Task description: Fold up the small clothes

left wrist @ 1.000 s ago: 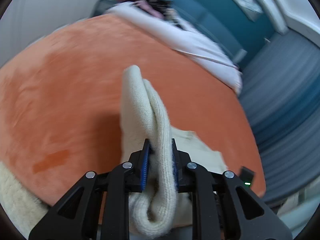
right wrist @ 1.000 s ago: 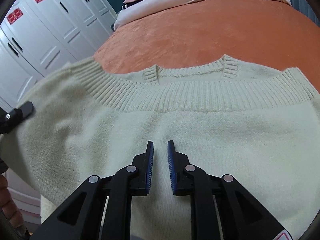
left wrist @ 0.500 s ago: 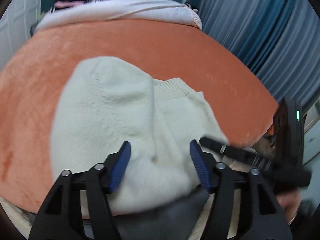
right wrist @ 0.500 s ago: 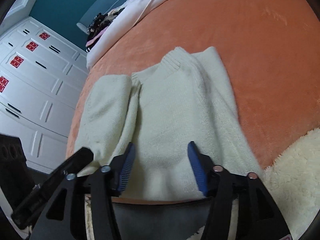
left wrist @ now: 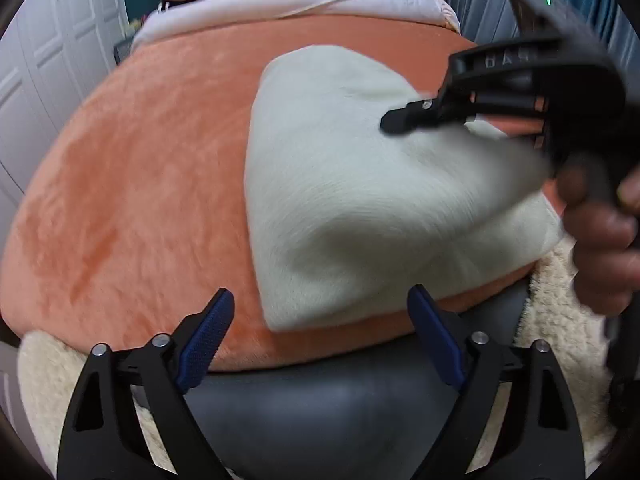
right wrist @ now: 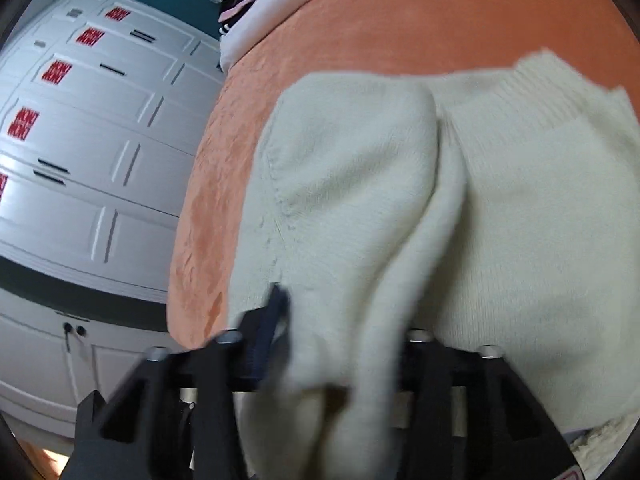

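Left gripper [left wrist: 320, 328]: jaws just opened; sweater [left wrist: 360, 184] released, lying at 12 o'clock on orange blanket [left wrist: 132, 200]
Right gripper [right wrist: 340, 344]: jaws just closing; clenched on sweater fold
Meaning: next fold starting

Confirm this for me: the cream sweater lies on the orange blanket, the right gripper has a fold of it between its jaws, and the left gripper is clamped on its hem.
One part is wrong. The left gripper is not clamped on the hem: the left wrist view shows its jaws wide apart and empty, having just opened, short of the cream sweater. The sweater does lie on the orange blanket, and the right gripper has a fold between its jaws.
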`<state>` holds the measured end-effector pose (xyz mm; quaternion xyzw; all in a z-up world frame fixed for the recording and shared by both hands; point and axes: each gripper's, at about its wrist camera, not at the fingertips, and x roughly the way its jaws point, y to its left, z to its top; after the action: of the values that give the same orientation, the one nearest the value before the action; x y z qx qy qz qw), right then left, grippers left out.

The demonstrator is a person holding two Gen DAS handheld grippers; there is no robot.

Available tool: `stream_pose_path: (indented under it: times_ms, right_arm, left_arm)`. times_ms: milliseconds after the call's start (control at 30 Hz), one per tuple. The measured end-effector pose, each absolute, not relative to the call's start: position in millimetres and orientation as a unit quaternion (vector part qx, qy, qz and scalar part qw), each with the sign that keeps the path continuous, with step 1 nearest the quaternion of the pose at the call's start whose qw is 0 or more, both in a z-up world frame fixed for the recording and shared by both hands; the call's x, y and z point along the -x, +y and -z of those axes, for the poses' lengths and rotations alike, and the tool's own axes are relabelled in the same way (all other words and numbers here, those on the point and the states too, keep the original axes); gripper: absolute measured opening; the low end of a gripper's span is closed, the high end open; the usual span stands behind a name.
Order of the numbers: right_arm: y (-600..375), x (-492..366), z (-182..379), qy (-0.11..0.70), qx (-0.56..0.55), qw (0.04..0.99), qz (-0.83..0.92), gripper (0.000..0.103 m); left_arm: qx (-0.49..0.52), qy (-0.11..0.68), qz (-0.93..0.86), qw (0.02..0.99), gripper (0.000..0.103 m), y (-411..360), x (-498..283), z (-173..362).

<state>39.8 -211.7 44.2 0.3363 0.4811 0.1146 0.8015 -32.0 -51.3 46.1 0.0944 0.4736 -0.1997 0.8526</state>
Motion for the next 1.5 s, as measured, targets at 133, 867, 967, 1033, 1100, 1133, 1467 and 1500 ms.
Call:
stream_pose_path:
  times_ms: [133, 867, 967, 1033, 1100, 1133, 1467, 1500]
  right_arm:
    - [-230, -19, -124, 0.37, -0.319, 0.86, -0.146, 0.021]
    - [-345, 53, -8, 0.444, -0.394, 0.805, 0.0, 0.043]
    - [-336, 59, -16, 0.446, -0.349, 0.824, 0.013, 0.023]
    - [-339, 75, -44, 0.388, -0.363, 0.847, -0.007, 0.022]
    - [-342, 86, -61, 0.362, -0.355, 0.862, -0.003, 0.022]
    - [-342, 86, -59, 0.371, -0.339, 0.864, 0.014, 0.022]
    - [-341, 74, -58, 0.471, -0.218, 0.844, 0.139, 0.047]
    - [-340, 76, -75, 0.456, -0.201, 0.852, 0.16, 0.048]
  left_arm:
    - [-0.064, 0.496, 0.221, 0.837, 0.03, -54, 29, -45]
    - [-0.071, 0.525, 0.215, 0.821, 0.054, -81, 22, -17]
    - [-0.063, 0.533, 0.212, 0.817, 0.055, -79, 19, -16]
    - [-0.073, 0.528, 0.21, 0.819, 0.055, -79, 22, -19]
    - [-0.075, 0.528, 0.214, 0.818, 0.058, -78, 24, -18]
    - [-0.076, 0.531, 0.211, 0.817, 0.059, -78, 24, -16]
    - [-0.043, 0.506, 0.217, 0.834, 0.066, -46, 30, -51]
    - [-0.032, 0.495, 0.213, 0.842, 0.07, -40, 30, -59]
